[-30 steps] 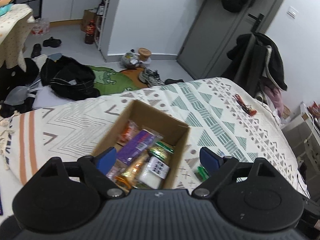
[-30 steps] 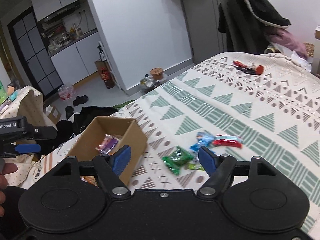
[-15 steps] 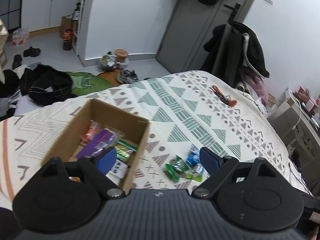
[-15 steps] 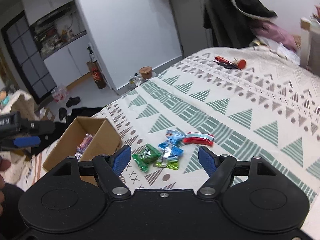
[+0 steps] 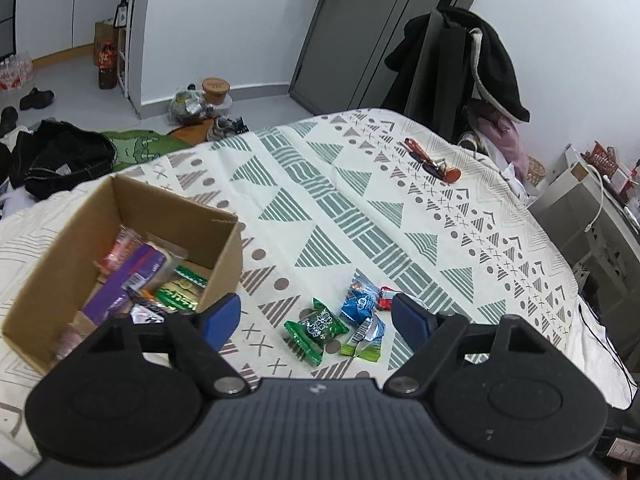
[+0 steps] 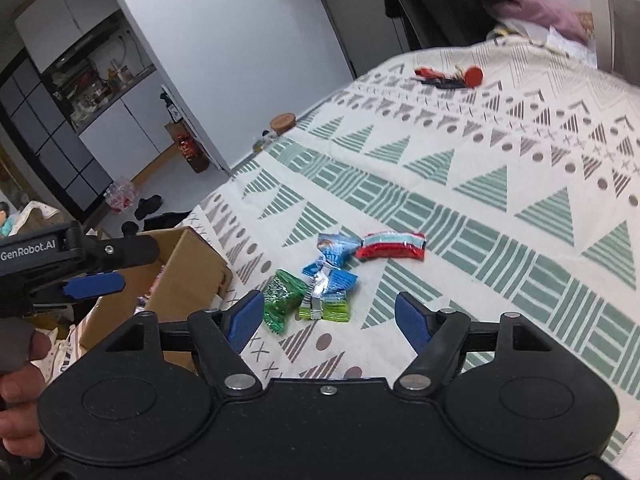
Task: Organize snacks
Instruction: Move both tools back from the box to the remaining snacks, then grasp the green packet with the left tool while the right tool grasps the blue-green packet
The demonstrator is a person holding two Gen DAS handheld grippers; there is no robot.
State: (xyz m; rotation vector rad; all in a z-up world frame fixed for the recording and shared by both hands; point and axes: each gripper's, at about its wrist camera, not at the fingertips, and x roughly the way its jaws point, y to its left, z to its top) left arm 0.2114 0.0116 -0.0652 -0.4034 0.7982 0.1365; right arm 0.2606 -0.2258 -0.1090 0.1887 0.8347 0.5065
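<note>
White walls (image 5: pixel 224 20); grey door (image 5: pixel 360 32) (coat-draped chair (image 5: pixel 460 76) beside); pale cluttered floor (image 5: pixel 72 96)

Left wrist view: looking forward and down over spread blue fingers (image 5: pixel 218 316) at the bed (image 5: pixel 400 216), box (image 5: pixel 224 256) at left. Right wrist view: lower, closer, angled leftward across the same bed. Shared by both: the snack cluster (image 5: pixel 340 330) (image 6: pixel 320 280) and the box.

On the bed there's one cardboard box (image 5: pixel 224 256), one dark green snack packet (image 5: pixel 316 326), two blue ones (image 5: pixel 360 300), one light green packet (image 5: pixel 362 346) and one red packet (image 6: pixel 390 245). Snacks inside the box are too jumbled to count, plus two tools (image 5: pixel 316 316).
</note>
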